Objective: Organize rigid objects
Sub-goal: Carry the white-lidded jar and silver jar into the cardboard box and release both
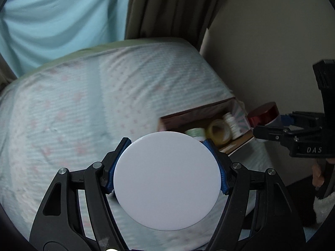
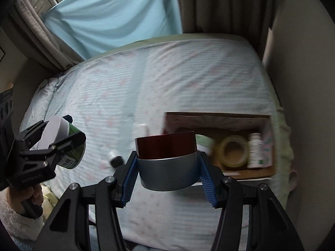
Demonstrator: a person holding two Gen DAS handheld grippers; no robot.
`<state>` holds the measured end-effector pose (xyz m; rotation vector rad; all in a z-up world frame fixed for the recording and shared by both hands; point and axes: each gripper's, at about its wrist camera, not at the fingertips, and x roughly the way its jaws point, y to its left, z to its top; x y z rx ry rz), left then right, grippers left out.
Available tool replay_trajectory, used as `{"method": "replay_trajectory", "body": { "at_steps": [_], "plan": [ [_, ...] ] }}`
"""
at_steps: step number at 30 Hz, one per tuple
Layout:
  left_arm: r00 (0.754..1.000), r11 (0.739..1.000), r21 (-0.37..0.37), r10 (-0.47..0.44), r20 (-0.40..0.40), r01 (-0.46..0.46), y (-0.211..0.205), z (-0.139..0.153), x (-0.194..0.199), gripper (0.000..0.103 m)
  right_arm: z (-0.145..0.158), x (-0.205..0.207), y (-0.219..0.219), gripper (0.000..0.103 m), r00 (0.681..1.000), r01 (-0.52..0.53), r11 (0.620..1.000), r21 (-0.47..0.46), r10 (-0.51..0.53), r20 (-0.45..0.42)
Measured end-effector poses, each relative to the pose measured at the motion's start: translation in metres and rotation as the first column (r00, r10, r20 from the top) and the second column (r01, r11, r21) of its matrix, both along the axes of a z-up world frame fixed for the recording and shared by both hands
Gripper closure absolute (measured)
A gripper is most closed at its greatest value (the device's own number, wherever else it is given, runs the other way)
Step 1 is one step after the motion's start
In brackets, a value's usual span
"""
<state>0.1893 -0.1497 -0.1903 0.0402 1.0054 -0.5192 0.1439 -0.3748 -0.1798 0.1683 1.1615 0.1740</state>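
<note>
The box point(image 2: 217, 119) is taken as the landmark; it lies on the bed point(image 2: 146, 79) close to the wall point(image 2: 303, 83). Well left of the box, a green can point(image 2: 73, 146) with a white lid point(image 1: 167, 179) is pinched at its sides by the left gripper point(image 1: 167, 167), blue pads pressed to it, and is held above the bed. A hand point(image 2: 31, 194) in a fluffy white sleeve point(image 2: 16, 219) is seen under that gripper. Between can and box, a small white bottle point(image 2: 143, 128) and a dark-capped item point(image 2: 115, 160) lie on the bed; both are blurred. Just left of the box, a grey tin point(image 2: 168, 171) with a red lid point(image 2: 166, 145) is clamped by the right gripper point(image 2: 167, 175). Inside the box, a yellow tape roll point(image 2: 232, 151) and a white bottle point(image 2: 255, 150) are seen side by side.
</note>
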Motion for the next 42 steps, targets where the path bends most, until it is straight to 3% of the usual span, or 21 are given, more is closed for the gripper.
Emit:
{"method": "replay_trajectory", "body": {
  "at_steps": [6,13,19,27,39,40,41,42],
  "plan": [
    [0.998,0.999,0.027,0.031,-0.049,-0.030,-0.059,-0.014,0.022,0.036,-0.027,0.015,-0.068,0.051,0.998,0.037,0.999,0.013,-0.036,-0.042],
    [0.990,0.994,0.095,0.059,-0.127,-0.047,-0.111,-0.052,0.065,0.036,-0.076,0.043,-0.102,0.051,0.993,0.022,1.000,0.000,-0.022,-0.118],
    [0.975,0.987,0.149,0.083,-0.208,-0.052,-0.138,-0.106,0.097,0.036,-0.128,0.056,-0.109,0.051,0.985,-0.033,0.999,-0.030,0.028,-0.173],
    [0.942,0.971,0.235,0.127,-0.311,-0.054,-0.153,-0.180,0.117,0.036,-0.182,0.052,-0.108,0.051,0.979,-0.131,0.989,-0.076,0.117,-0.165],
    [0.949,0.949,0.316,0.080,-0.304,0.022,-0.170,-0.202,0.123,0.036,-0.205,0.071,-0.103,0.051,0.967,-0.189,0.980,-0.054,0.177,-0.182],
    [0.952,0.944,0.329,0.085,-0.294,0.018,-0.170,-0.201,0.123,0.034,-0.207,0.072,-0.102,0.050,0.967,-0.191,0.980,-0.052,0.179,-0.182],
    [0.956,0.944,0.330,0.080,-0.282,0.019,-0.171,-0.199,0.123,0.020,-0.206,0.073,-0.102,0.047,0.970,-0.186,0.982,-0.039,0.177,-0.169],
    [0.958,0.946,0.322,0.072,-0.278,0.022,-0.171,-0.195,0.123,0.006,-0.203,0.073,-0.103,0.029,0.975,-0.173,0.985,-0.027,0.168,-0.149]
  ]
}}
